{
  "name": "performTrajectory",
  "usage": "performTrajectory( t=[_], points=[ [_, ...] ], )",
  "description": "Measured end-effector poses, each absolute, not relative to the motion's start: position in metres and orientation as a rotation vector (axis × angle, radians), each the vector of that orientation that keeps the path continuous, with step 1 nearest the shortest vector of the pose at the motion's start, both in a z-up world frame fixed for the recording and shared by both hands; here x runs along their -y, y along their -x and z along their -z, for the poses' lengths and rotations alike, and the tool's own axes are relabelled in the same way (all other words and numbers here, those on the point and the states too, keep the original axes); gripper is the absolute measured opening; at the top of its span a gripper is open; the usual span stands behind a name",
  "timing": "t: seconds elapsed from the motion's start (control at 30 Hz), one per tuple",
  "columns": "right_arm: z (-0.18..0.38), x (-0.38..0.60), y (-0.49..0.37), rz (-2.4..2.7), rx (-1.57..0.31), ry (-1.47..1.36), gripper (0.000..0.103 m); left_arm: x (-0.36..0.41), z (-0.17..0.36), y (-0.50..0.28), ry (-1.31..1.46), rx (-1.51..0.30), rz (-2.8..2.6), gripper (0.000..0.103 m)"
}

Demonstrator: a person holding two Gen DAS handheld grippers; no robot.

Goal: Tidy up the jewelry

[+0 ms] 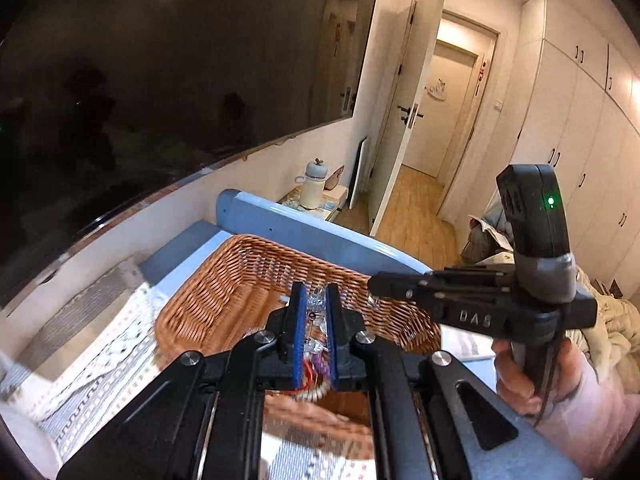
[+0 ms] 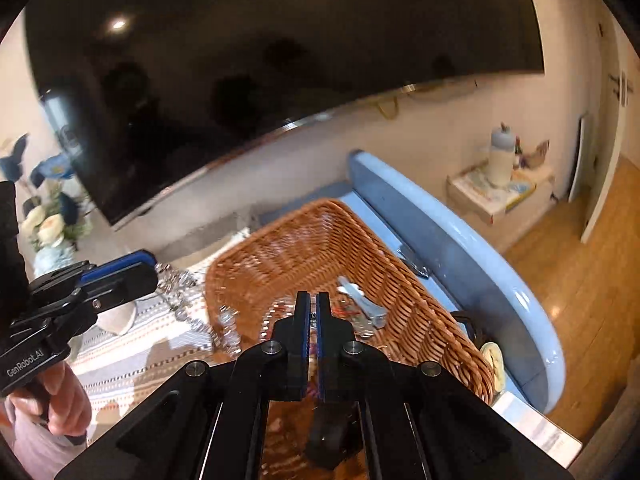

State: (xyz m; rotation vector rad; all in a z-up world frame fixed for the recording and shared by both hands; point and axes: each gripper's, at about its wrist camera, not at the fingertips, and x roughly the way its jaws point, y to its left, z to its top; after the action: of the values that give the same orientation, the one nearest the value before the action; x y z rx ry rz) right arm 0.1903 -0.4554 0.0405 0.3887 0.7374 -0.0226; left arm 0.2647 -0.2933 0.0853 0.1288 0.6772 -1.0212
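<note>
A brown wicker basket (image 1: 224, 292) sits on a patterned cloth; it also shows in the right wrist view (image 2: 304, 256). My left gripper (image 1: 316, 300) is shut on a crystal bead strand (image 1: 316, 322) above the basket's near side; in the right wrist view (image 2: 120, 276) the strand (image 2: 188, 300) hangs from it beside the basket's left rim. My right gripper (image 2: 313, 308) is shut with nothing visible between its jaws, over the basket; in the left wrist view (image 1: 376, 282) it sits over the basket's right rim. Silver jewelry (image 2: 360, 308) lies inside the basket.
A patterned cloth (image 2: 132, 360) covers the table. A blue rail (image 2: 460, 248) runs behind the basket. A large dark screen (image 2: 280, 60) hangs on the wall. A small shelf holds a bottle (image 1: 312, 184). Flowers (image 2: 44, 220) stand at left.
</note>
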Motion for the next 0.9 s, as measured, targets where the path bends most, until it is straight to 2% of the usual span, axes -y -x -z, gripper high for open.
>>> performTrajectory(
  t=[0.23, 0.3, 0.33, 0.37, 0.4, 0.7, 0.77, 0.83, 0.9],
  points=[
    [-0.020, 0.461, -0.196, 0.069, -0.763, -0.361, 0.004, 0.315, -0.070, -0.275, -0.098, -0.692, 1.029, 0.008],
    [-0.020, 0.463, -0.194, 0.070, -0.768, -0.369, 0.005, 0.310, -0.071, -0.276, -0.068, -0.704, 1.013, 0.025],
    [-0.019, 0.465, -0.194, 0.063, -0.776, -0.377, 0.013, 0.306, -0.073, -0.275, -0.070, -0.703, 0.981, 0.045],
    [-0.020, 0.466, -0.194, 0.061, -0.784, -0.381, 0.019, 0.301, -0.076, -0.273, -0.071, -0.685, 0.947, 0.053],
    [-0.022, 0.466, -0.189, 0.069, -0.778, -0.383, 0.026, 0.294, -0.080, -0.269, -0.073, -0.665, 0.926, 0.053],
    [-0.064, 0.432, -0.126, 0.026, -0.709, -0.398, 0.028, 0.210, -0.106, -0.205, -0.130, -0.618, 0.750, 0.057],
    [-0.075, 0.417, -0.108, 0.031, -0.691, -0.377, 0.032, 0.193, -0.110, -0.186, -0.151, -0.612, 0.691, 0.061],
    [-0.085, 0.394, -0.087, 0.066, -0.673, -0.336, 0.040, 0.171, -0.112, -0.160, -0.169, -0.599, 0.633, 0.064],
    [-0.091, 0.372, -0.070, 0.092, -0.656, -0.296, 0.042, 0.153, -0.113, -0.137, -0.184, -0.579, 0.591, 0.065]
  ],
)
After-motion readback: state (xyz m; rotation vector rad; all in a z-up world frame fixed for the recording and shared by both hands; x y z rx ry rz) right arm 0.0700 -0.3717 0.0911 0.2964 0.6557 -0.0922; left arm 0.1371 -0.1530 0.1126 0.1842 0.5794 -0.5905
